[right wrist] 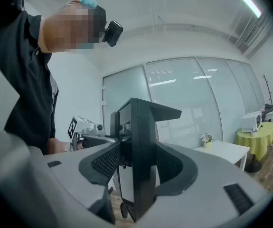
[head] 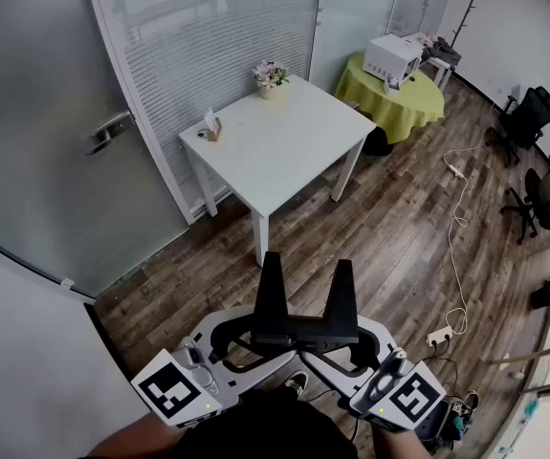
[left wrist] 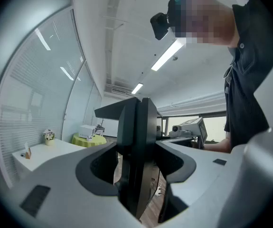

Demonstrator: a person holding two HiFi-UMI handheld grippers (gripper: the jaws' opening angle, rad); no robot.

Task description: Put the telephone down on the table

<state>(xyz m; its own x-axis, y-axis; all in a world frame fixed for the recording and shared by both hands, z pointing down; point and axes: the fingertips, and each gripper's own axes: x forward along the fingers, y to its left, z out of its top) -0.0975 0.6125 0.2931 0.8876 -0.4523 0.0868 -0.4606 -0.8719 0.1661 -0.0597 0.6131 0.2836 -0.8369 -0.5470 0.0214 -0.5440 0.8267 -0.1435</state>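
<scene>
Not done yet, only the carry is shown. A black piece with a flat base and two upright prongs, taken to be the telephone (head: 305, 333), is held in the air over the wooden floor (head: 399, 228), well apart from the near corner of the white table (head: 284, 151). It is carried between the left gripper (head: 257, 340) and the right gripper (head: 353, 340), which are pointed level at each other, one at each end of the base. In the left gripper view the black piece is seen standing upright between the jaws, which are spread wide round it. Floor is seen through gaps beside it, but its lower part is seated against the grey jaw. Much the same is seen in the right gripper view. Since nothing else is under it, both grippers are judged to be clamped on it in a wide grip. Whether it really is a telephone cannot be told from its shape. On the table, a flower pot (head: 270, 75) is placed at the far corner and a small card holder (head: 211, 125) at the left corner; the middle and the near edges are bare. Left to do: the table is to be approached, the telephone lowered base-flat onto a bare part, probably by the near corner, then both grips released and the grippers drawn back.
</scene>
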